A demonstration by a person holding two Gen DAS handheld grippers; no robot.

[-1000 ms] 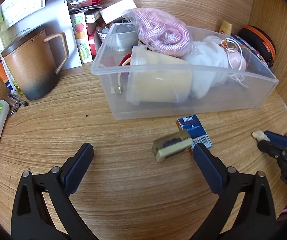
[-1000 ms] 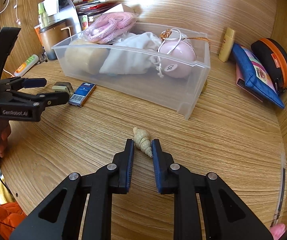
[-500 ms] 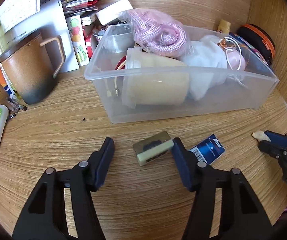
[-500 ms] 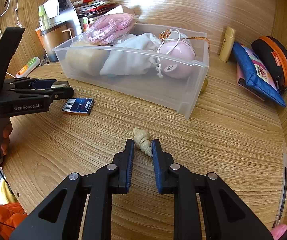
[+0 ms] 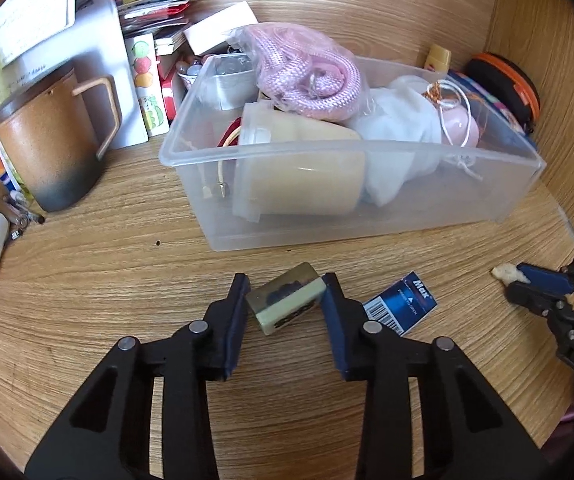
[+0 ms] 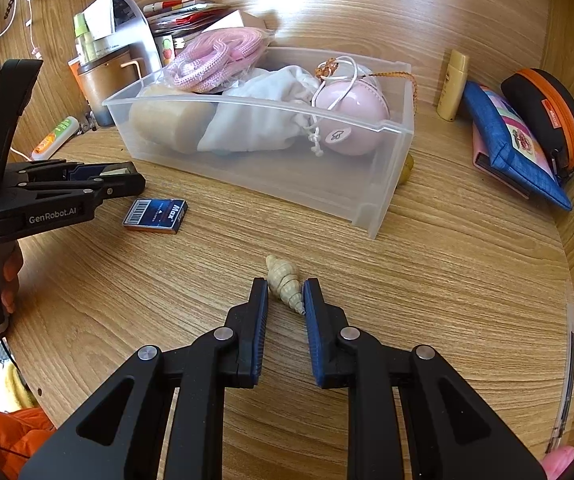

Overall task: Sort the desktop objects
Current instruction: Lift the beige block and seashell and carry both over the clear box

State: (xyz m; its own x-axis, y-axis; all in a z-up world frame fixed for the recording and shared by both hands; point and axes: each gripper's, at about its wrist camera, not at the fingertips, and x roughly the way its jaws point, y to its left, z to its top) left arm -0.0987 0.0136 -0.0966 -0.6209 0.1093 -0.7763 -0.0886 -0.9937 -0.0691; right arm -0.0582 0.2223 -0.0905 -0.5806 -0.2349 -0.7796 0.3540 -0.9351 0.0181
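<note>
Grasp step: my left gripper (image 5: 285, 304) has just been closing onto the small block (image 5: 285, 298); my right gripper (image 6: 285, 295) pinches the shell (image 6: 285, 282). Next, lift both toward the bin (image 5: 351, 216), upper centre.

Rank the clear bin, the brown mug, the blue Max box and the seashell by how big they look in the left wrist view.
1. clear bin
2. brown mug
3. blue Max box
4. seashell, held in the right gripper and partly hidden, so its full size is unsure.
</note>
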